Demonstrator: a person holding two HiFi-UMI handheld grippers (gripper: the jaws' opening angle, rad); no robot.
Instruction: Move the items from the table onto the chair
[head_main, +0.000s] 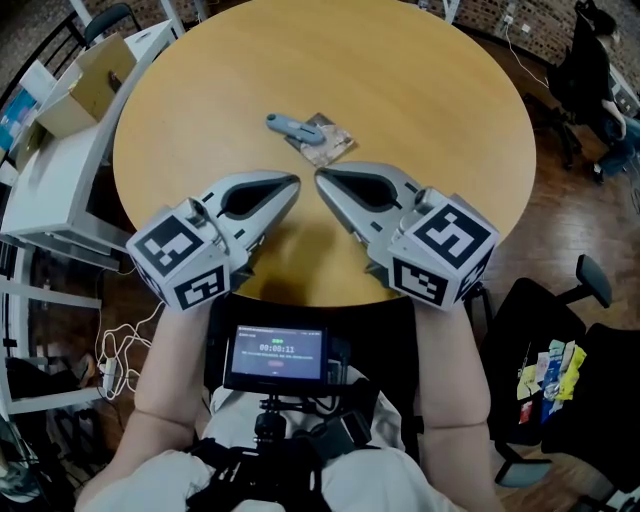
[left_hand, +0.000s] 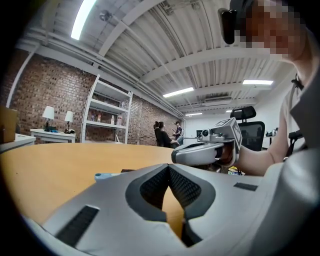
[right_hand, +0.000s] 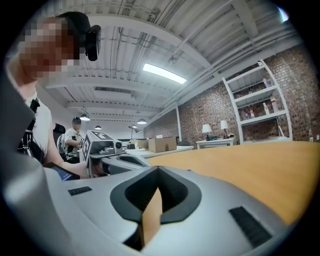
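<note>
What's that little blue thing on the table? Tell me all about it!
The little blue thing is slim and blue-grey, plastic by its look, with a rounded end. It lies flat near the middle of the round wooden table, its other end resting on a small brownish packet. Nothing else touches it.

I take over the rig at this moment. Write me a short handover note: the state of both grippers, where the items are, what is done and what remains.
Left gripper: shut, empty, low over the near part of the table.
Right gripper: shut, empty, its tip close to the left one's.
On the table: a blue-grey tool and a small brown packet, touching each other, just beyond both tips.
Chair, at the person's right: several colourful packets lie on its seat.
Done: those packets seem to be placed already.
Left: the tool and the brown packet must go onto the chair.
</note>
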